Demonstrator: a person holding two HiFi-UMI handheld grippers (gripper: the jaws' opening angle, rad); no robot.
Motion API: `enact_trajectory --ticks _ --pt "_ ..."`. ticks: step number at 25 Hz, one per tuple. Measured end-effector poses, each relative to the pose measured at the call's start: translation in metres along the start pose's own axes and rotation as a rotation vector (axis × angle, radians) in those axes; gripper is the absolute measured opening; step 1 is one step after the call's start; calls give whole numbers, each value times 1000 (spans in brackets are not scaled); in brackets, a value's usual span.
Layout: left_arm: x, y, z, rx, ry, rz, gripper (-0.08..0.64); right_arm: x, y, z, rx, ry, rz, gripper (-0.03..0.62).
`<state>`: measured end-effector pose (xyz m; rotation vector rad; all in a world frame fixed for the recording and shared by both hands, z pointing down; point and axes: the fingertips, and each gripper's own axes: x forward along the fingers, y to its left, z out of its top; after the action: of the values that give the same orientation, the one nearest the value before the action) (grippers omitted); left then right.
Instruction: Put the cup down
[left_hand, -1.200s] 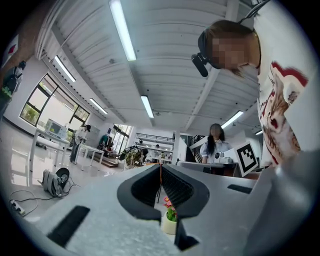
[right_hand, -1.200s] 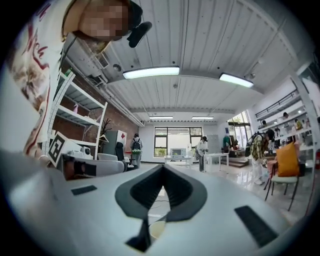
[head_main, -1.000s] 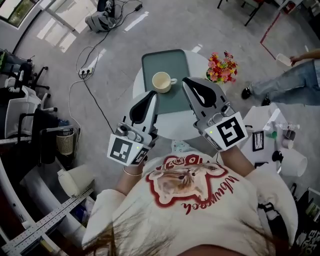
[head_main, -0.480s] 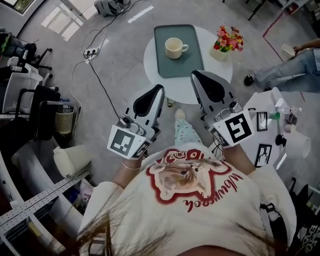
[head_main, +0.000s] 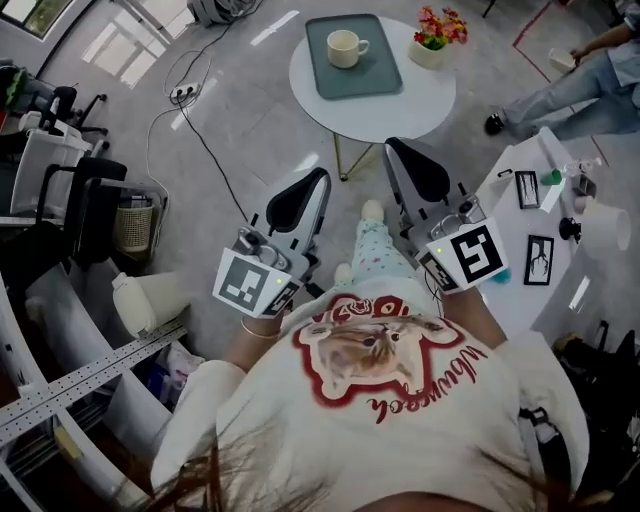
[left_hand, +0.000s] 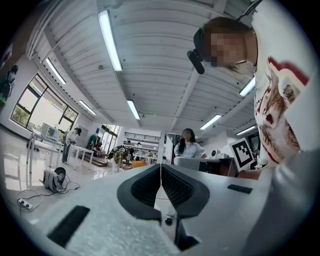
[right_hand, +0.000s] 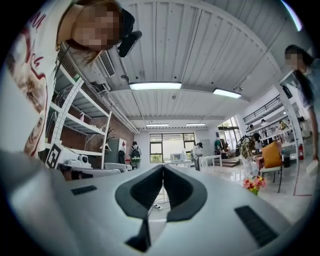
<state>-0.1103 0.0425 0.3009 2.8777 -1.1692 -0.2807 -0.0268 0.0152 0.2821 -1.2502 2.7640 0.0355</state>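
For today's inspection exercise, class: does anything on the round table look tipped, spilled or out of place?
Nothing stands out. The cup stands upright on the green tray, the flowers stand upright beside the tray on the table, and no spill shows.

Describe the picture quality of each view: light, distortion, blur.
Head view: dim, dark at the corners, bent at the edges; window light glares on the floor beside the round table. Left gripper view: fisheye circle with black corners, ceiling lamp washed out, left hand-held gripper close up and soft. Right gripper view: same fisheye, bright strip light, background clear.
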Motion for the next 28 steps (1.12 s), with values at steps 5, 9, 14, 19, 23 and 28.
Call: enact_trajectory --ticks 5,9,14,19,23,28 --pt "-24 -33 -2 -9 5 -9 15 -35 22 4 -1 8 -4 29" --pt "-27 -45 6 -14 -19 16 15 -52 27 11 -14 13 7 29" --pt "-24 -71 6 -35 -31 23 15 -78 31 14 -2 43 25 29" --pt "-9 -99 -2 -41 -26 -3 15 -99 26 8 -8 65 38 28" --pt "-7 -112 3 -16 -25 -26 15 -104 25 14 2 44 39 28" --pt "-11 -109 6 -12 -31 -6 15 -103 30 19 -5 30 54 28"
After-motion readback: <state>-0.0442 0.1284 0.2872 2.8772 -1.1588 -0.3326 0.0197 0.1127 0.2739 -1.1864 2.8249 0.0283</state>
